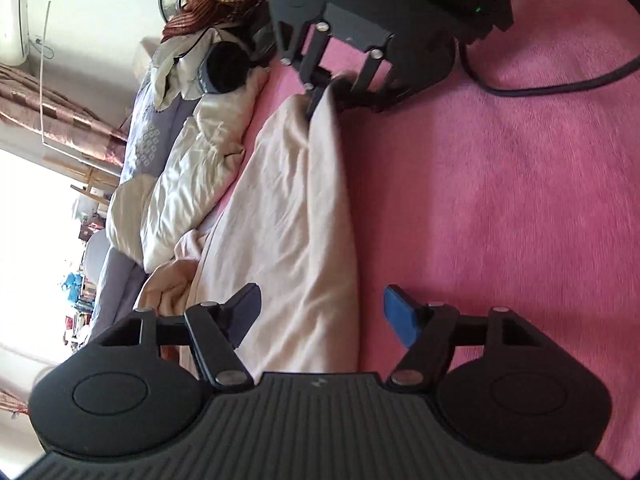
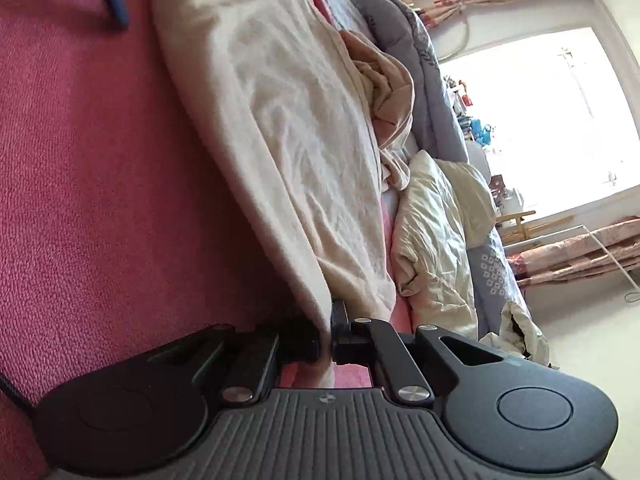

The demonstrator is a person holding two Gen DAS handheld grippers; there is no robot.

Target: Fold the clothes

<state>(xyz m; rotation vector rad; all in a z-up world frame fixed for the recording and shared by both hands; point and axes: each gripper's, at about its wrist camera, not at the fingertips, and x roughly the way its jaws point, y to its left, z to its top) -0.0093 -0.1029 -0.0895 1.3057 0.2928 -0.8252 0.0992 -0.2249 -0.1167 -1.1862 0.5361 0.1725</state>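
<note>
On the pink bedspread point(image 1: 500, 200), the right gripper point(image 2: 326, 344) pinches the cream garment point(image 1: 288, 220); the left gripper point(image 1: 320, 312) is spread.

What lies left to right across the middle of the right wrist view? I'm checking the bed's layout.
Pink bedcover → pale garment → cream quilted cloth → grey-lilac duvet → bright window.

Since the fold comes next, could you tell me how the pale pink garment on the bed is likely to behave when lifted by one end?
The pale pink garment probably sags: it creases softly where the right gripper pinches its end. It seems light, a thin layer lying on the pink bedcover. The textured bedcover may drag at it.
</note>
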